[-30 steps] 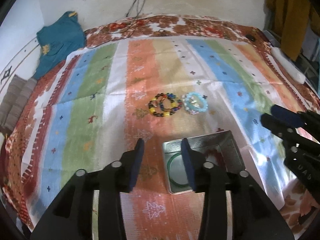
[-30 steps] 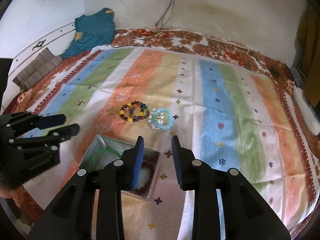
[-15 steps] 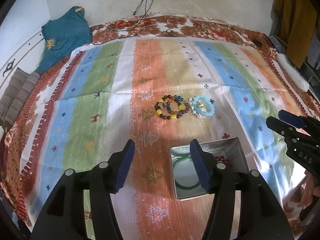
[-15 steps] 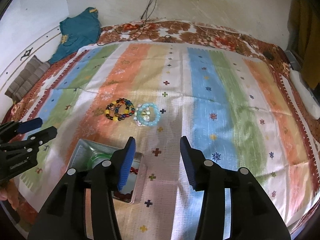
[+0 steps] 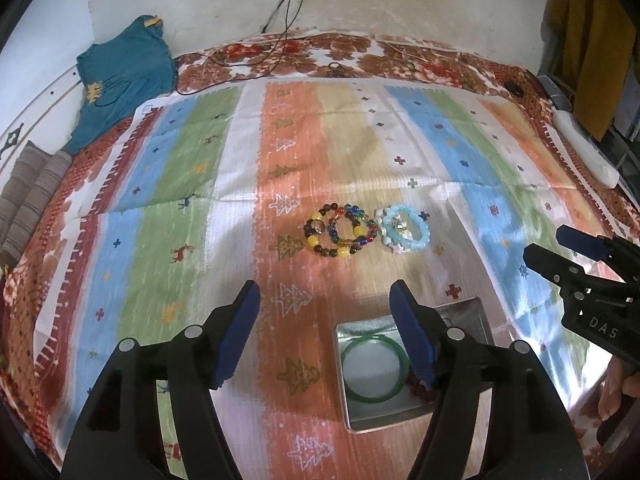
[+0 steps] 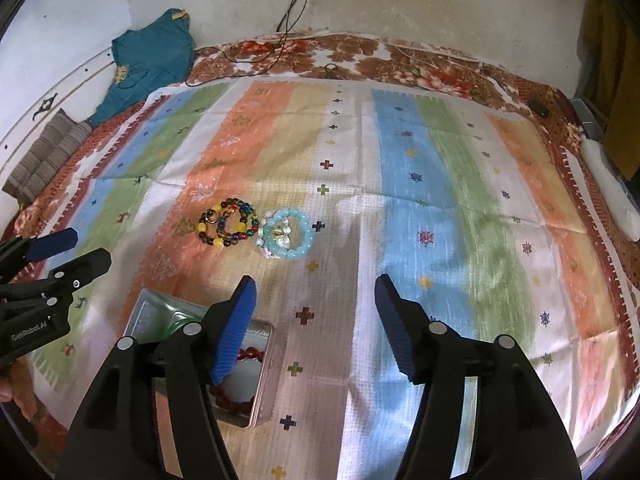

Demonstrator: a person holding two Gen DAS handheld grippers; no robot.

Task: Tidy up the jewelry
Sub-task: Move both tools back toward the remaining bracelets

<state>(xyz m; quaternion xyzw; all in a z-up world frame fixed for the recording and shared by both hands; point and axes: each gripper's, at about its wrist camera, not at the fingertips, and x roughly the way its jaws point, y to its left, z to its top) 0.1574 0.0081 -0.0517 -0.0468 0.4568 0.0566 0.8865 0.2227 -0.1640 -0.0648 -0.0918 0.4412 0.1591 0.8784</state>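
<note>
A shallow metal tin (image 5: 416, 420) sits on the striped cloth (image 5: 200, 184), holding a green bangle (image 5: 354, 350) and a red bead bracelet (image 6: 232, 398). Beyond it, outside the tin, a multicoloured bead bracelet (image 5: 338, 235) and a pale blue bead bracelet (image 5: 406, 232) lie touching. The left gripper (image 5: 325, 334) and right gripper (image 6: 314, 326) hover with jaws spread wide, holding nothing.

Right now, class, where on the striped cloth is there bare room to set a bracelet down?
Bare: the blue and green stripes right of the blue bracelet. Crowded: the beaded bracelets, which touch, and the tin beneath the grippers.
</note>
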